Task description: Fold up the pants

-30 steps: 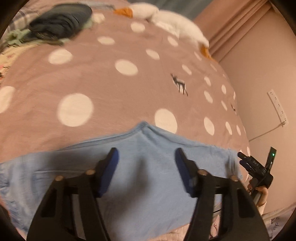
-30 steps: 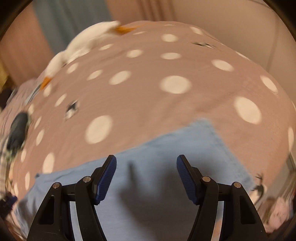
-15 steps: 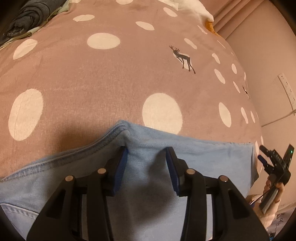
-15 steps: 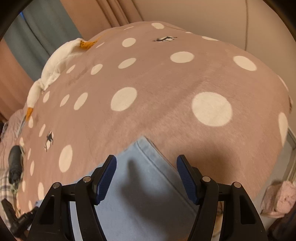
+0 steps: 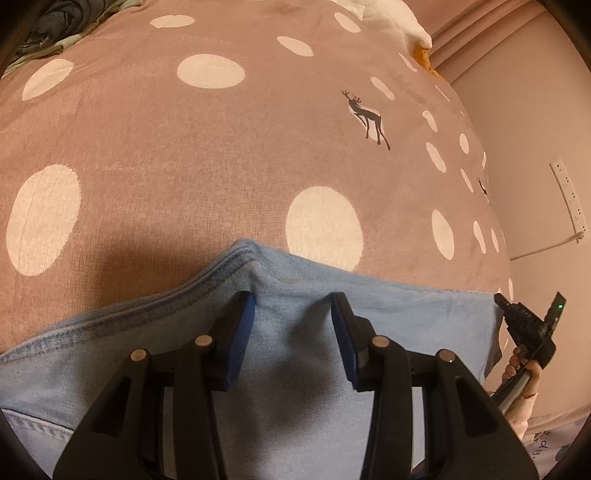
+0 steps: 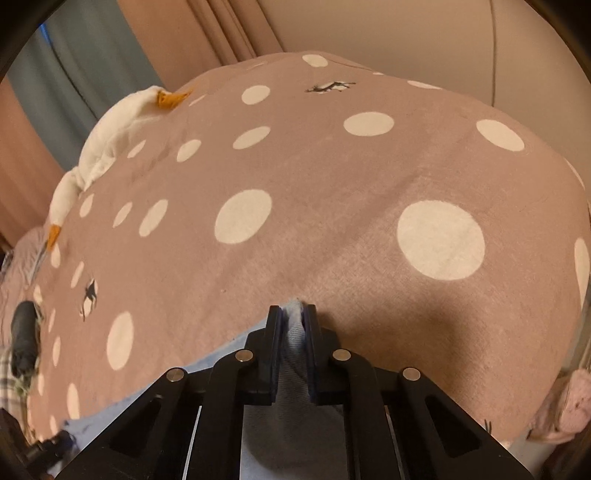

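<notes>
Light blue denim pants (image 5: 303, 369) lie flat on a pink polka-dot bedspread (image 5: 221, 147). In the left wrist view my left gripper (image 5: 291, 306) is down on the pants near their stitched corner, jaws partly apart with cloth bunched between them. In the right wrist view my right gripper (image 6: 293, 317) is shut on a corner of the pants (image 6: 293, 332), with cloth pinched between the fingers. The right gripper also shows in the left wrist view (image 5: 528, 332), at the pants' far right edge.
A white plush goose (image 6: 99, 147) lies along the bed's far side. Dark folded clothes (image 5: 62, 14) sit at the bed's upper left. A wall with a power strip (image 5: 569, 199) runs along the right. A pink cloth (image 6: 565, 406) lies beyond the bed's edge.
My right gripper has gone from wide open to shut on the pants' corner. My left gripper has moved little and its jaws stay partly apart on the cloth.
</notes>
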Tool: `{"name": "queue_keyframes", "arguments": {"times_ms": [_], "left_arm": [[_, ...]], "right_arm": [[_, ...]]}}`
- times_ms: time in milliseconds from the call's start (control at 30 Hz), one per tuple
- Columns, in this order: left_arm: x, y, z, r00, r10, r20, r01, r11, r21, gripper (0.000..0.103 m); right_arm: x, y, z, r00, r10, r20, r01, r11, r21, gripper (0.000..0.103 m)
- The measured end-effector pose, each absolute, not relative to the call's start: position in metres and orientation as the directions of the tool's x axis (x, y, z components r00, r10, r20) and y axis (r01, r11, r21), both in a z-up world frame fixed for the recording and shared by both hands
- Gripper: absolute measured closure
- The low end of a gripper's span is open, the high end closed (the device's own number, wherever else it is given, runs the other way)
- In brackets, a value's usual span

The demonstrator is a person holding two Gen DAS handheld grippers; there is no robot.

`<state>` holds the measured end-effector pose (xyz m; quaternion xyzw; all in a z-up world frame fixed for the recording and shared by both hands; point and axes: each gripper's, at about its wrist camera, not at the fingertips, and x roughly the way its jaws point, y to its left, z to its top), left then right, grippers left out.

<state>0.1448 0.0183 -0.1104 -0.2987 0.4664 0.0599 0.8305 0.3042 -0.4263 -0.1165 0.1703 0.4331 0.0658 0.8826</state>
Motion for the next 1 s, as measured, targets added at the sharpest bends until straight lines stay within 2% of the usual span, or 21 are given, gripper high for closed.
{"name": "queue_keyframes", "arguments": {"times_ms": [267, 333, 367, 433, 467, 500, 600, 767, 1000], "left_arm": [[0.125, 0.005, -0.096, 0.553, -0.182, -0.813, -0.362, 0.827, -0.431, 0.058], [0.114, -0.004, -0.089, 0.562, -0.192, -0.804, -0.336, 0.836, -0.434, 0.05], [0.106, -0.01, -0.085, 0.57, -0.195, -0.798, -0.32, 0.842, -0.434, 0.047], [0.092, -0.019, -0.081, 0.585, -0.2, -0.786, -0.293, 0.851, -0.435, 0.04], [0.084, -0.024, -0.08, 0.589, -0.21, -0.781, -0.276, 0.856, -0.438, 0.038], [0.077, -0.029, -0.08, 0.588, -0.219, -0.778, -0.263, 0.858, -0.44, 0.035], [0.063, -0.038, -0.084, 0.583, -0.243, -0.775, -0.24, 0.86, -0.45, 0.032], [0.045, -0.05, -0.104, 0.549, -0.245, -0.799, -0.251, 0.864, -0.437, 0.032], [0.041, -0.057, -0.119, 0.54, -0.237, -0.807, -0.244, 0.874, -0.42, 0.031]], "right_arm": [[0.305, -0.421, -0.125, 0.621, 0.219, -0.753, 0.055, 0.946, 0.321, 0.095], [0.302, -0.422, -0.122, 0.618, 0.216, -0.756, 0.052, 0.948, 0.314, 0.094], [0.301, -0.421, -0.121, 0.612, 0.209, -0.763, 0.053, 0.951, 0.303, 0.09], [0.299, -0.423, -0.119, 0.605, 0.181, -0.776, 0.069, 0.958, 0.277, 0.074], [0.293, -0.424, -0.117, 0.6, 0.154, -0.785, 0.082, 0.964, 0.252, 0.058], [0.286, -0.426, -0.115, 0.602, 0.138, -0.786, 0.086, 0.968, 0.236, 0.048], [0.258, -0.434, -0.111, 0.624, 0.124, -0.772, 0.077, 0.973, 0.218, 0.047], [0.212, -0.458, -0.12, 0.626, 0.12, -0.771, 0.118, 0.962, 0.245, 0.047], [0.183, -0.478, -0.135, 0.624, 0.295, -0.724, 0.101, 0.888, 0.449, 0.047]]}}
